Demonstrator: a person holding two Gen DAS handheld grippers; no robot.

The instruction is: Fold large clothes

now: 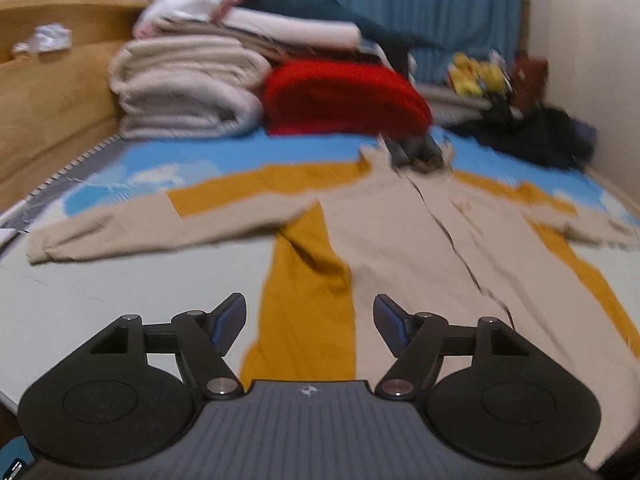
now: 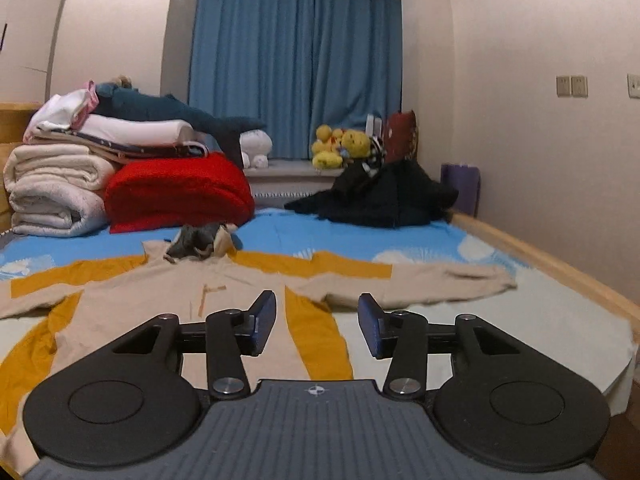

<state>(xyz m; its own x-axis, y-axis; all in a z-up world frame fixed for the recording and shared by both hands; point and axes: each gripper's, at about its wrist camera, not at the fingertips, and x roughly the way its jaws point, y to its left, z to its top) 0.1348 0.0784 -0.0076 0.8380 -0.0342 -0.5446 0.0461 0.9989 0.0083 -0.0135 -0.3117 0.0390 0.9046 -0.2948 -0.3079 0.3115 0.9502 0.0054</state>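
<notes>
A large beige jacket (image 1: 400,240) with mustard-yellow panels lies spread flat on the bed, front up, both sleeves stretched out sideways. Its grey-lined collar (image 1: 416,152) points toward the far end. My left gripper (image 1: 309,304) hovers above the jacket's lower left part, open, with nothing between its blue-padded fingers. In the right wrist view the same jacket (image 2: 160,292) fills the foreground, with its collar (image 2: 196,240) beyond. My right gripper (image 2: 317,300) is held above the jacket's right side near the sleeve, open and holding nothing.
Folded white blankets (image 2: 52,196) and a red blanket (image 2: 176,192) are stacked at the far left. A black clothing heap (image 2: 384,196) lies far right, with yellow plush toys (image 2: 340,146) on the sill. The wooden bed rail (image 2: 560,268) borders the right side, and a wooden headboard (image 1: 52,92) the left.
</notes>
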